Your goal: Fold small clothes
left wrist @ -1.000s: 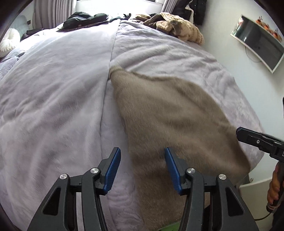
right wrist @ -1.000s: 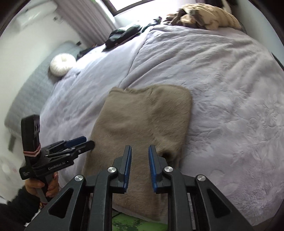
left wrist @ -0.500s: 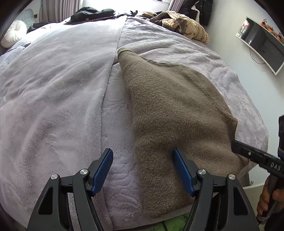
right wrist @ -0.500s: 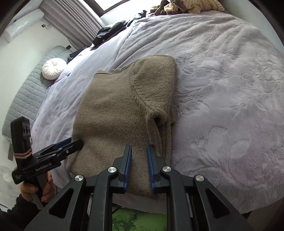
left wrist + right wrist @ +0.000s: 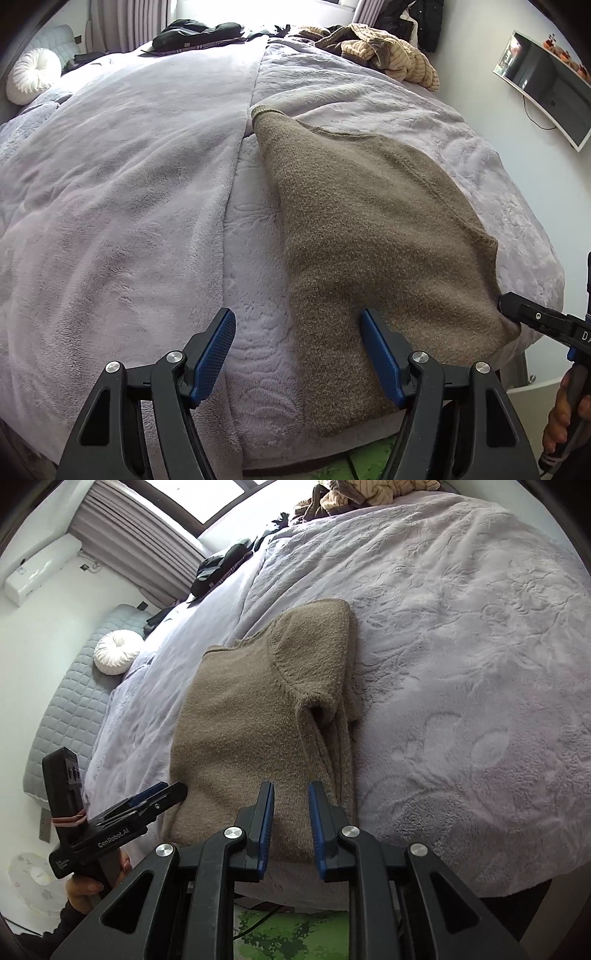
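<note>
**Two grippers poised over a folded sweater at the bed's edge**

A brown sweater (image 5: 373,236) lies folded on the lilac blanket (image 5: 122,206), close to the near edge of the bed, one sleeve tucked over along its right side. The left gripper (image 5: 297,350) tilts steeply down at the sweater's near left edge; its jaws have just been opening and stand spread wide, with the edge of the knit and some blanket showing between them, pinching nothing. The right gripper (image 5: 291,827) slants down over the near right part, its fingers (image 5: 266,812) narrowly parted, close above the knit without clamping it. A hand (image 5: 86,886) grips each handle from below.
</note>
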{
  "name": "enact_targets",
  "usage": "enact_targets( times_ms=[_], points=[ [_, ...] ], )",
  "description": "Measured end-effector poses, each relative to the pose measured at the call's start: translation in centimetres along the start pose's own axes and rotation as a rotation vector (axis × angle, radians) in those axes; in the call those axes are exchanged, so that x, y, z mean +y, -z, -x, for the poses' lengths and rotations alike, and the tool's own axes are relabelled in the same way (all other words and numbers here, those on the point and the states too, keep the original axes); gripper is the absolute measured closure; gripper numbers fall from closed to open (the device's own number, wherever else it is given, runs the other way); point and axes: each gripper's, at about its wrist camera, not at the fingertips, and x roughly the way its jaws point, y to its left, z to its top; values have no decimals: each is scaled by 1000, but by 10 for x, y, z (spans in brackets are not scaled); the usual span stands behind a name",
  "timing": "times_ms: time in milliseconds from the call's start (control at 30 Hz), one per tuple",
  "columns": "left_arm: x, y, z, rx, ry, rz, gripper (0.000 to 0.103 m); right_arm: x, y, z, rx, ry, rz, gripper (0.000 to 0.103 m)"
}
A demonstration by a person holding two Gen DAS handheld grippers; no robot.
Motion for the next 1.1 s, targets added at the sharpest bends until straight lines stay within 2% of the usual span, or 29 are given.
enact_targets(
  times_ms=[200,467,533,600,633,700,767,800,933,1100],
  points=[
    [5,-2,6,2,-18,8,32,4,-4,-1,0,34,-17,82],
    [16,-8,18,-32,-83,14,32,5,-8,-1,11,73,-28,82],
    [19,-10,21,-43,-84,36,32,8,-11,3,4,116,-3,82],
    [20,-12,23,-51,-90,48,32,10,-17,11,-17,206,20,81],
    [20,-13,24,-56,-94,52,32,10,-20,14,-22,204,17,81],
    [17,-15,26,-57,-98,53,32,8,-28,18,-22,177,5,76],
    [11,-19,26,-52,-102,44,32,11,-33,19,-20,185,16,58],
    [9,-21,26,-51,-103,39,32,15,-35,18,-18,189,31,54],
    [-4,-30,28,-53,-114,16,32,24,-41,11,3,157,47,51],
    [-12,-40,30,-49,-120,25,31,36,-48,0,50,173,69,37]
  ],
)
